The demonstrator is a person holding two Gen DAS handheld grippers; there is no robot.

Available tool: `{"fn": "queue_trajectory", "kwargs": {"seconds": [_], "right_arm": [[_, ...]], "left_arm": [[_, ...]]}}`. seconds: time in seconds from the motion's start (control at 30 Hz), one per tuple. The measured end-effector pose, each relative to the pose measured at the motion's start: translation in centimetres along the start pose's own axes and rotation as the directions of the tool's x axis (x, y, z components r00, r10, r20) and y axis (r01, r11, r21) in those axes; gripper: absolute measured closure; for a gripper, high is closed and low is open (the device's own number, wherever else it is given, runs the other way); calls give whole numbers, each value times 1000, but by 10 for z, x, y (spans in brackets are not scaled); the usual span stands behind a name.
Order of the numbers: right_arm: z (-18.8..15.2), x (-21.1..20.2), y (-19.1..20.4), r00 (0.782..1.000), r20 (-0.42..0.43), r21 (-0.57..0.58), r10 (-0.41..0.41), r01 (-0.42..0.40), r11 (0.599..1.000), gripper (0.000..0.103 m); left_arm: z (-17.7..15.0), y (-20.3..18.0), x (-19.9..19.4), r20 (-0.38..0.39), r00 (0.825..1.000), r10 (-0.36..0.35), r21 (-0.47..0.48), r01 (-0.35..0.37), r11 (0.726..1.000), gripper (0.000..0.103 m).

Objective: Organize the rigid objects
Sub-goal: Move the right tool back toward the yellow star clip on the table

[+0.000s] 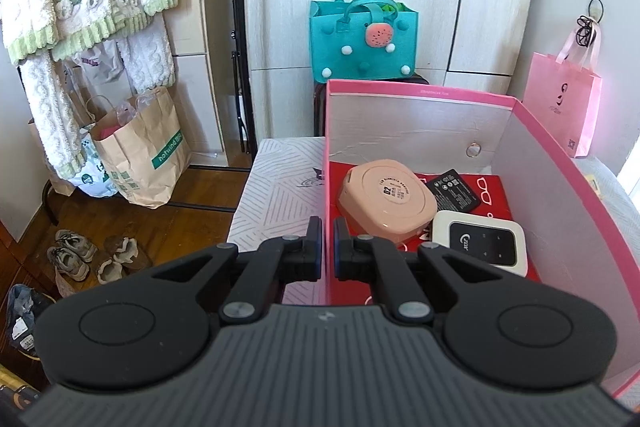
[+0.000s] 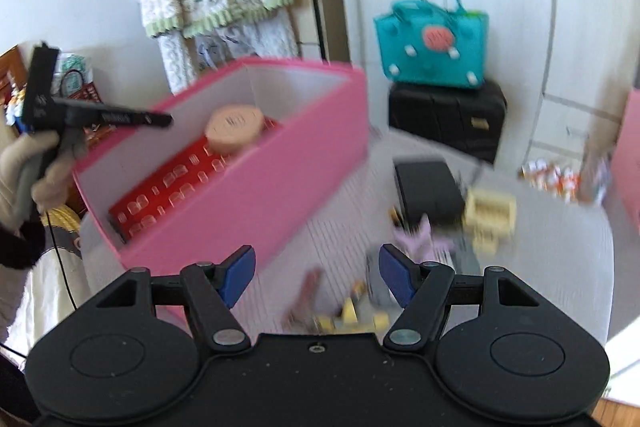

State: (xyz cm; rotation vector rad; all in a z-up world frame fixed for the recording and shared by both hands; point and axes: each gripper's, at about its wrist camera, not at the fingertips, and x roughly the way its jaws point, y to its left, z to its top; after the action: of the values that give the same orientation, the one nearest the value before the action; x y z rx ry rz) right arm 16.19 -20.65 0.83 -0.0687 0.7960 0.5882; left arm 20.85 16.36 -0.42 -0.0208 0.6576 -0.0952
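Inside the pink cardboard box, near its left wall, lie a rounded peach case, a flat black battery and a white router; left gripper clamps that wall; right gripper gapes empty over blurred table clutter.

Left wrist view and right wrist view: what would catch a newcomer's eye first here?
The pink box dominates both views, its side wall pinched by the shut left gripper. Inside it lie a peach round case and a white device. Behind it stands a teal bag; the right gripper hangs open over scattered small items.
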Motion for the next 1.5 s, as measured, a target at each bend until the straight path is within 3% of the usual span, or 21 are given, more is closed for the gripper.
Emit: {"fn": "queue_trajectory", "kwargs": {"seconds": [0.27,0.5,0.63,0.77,1.5], "right_arm": [[-39,19,-14,999,-38,-1,-14,14,1000,49],[-50,35,-6,997,-40,-103,-67,63,993,49],[-50,42,-9,997,5,-96,-71,71,993,40],[-51,42,-6,997,24,-112,-77,79,991,46],[-45,12,16,988,49,-139,-146,152,979,47]], "left_arm": [[-1,-1,0,2,1000,10,-4,-10,1000,98],[0,-2,0,0,1000,8,-4,-8,1000,98],[0,-1,0,0,1000,7,-3,-7,1000,98],[0,-1,0,-1,1000,9,-1,-9,1000,98],[-1,-1,1,-2,1000,6,4,-6,1000,98]]}}
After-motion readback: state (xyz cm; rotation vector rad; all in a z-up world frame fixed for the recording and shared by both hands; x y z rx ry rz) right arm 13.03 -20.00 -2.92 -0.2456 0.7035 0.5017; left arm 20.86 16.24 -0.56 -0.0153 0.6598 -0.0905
